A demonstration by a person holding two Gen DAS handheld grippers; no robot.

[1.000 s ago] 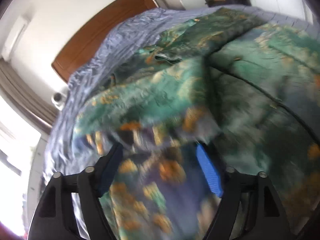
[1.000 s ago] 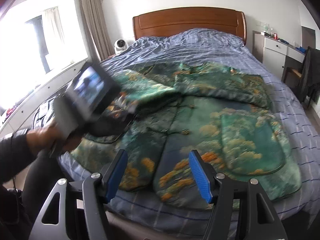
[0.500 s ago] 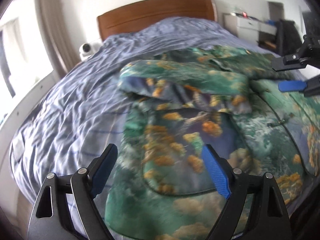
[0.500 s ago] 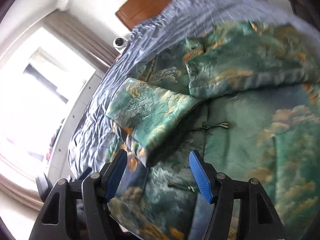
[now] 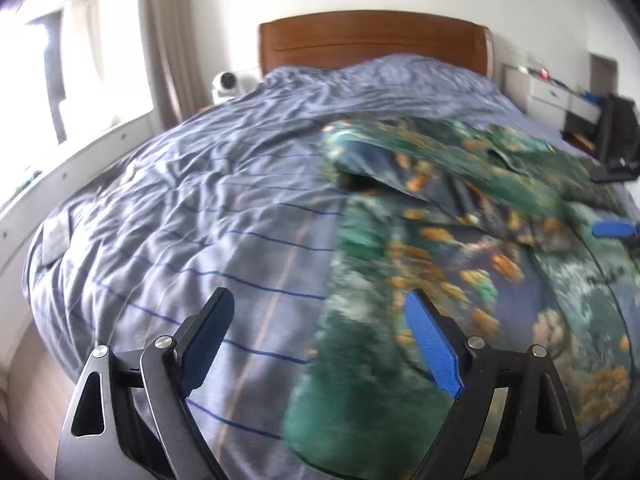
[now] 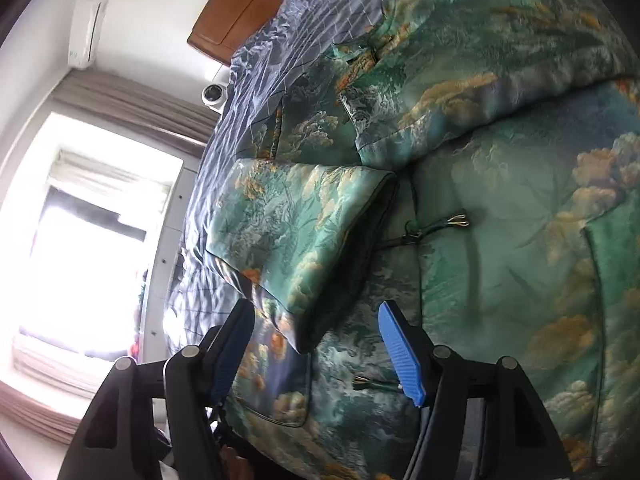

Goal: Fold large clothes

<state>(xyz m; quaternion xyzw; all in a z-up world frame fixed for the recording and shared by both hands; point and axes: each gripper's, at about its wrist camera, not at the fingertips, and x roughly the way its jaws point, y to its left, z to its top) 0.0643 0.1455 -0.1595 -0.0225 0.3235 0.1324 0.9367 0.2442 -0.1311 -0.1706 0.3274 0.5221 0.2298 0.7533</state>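
Both views have swung since a second ago. My left hand-held gripper (image 5: 320, 340) spread wider, empty; my right hand-held gripper (image 6: 316, 352) stands spread, apparently empty. Green jacket (image 6: 500, 220) lies blurred on the bed (image 5: 180, 220), its right side cut off.

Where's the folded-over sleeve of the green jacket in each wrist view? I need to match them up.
Left wrist: folded sleeve, right of centre, upper half, blurred.
Right wrist: folded sleeve, left of centre, above the open right gripper.
Shared landmark: wooden headboard.
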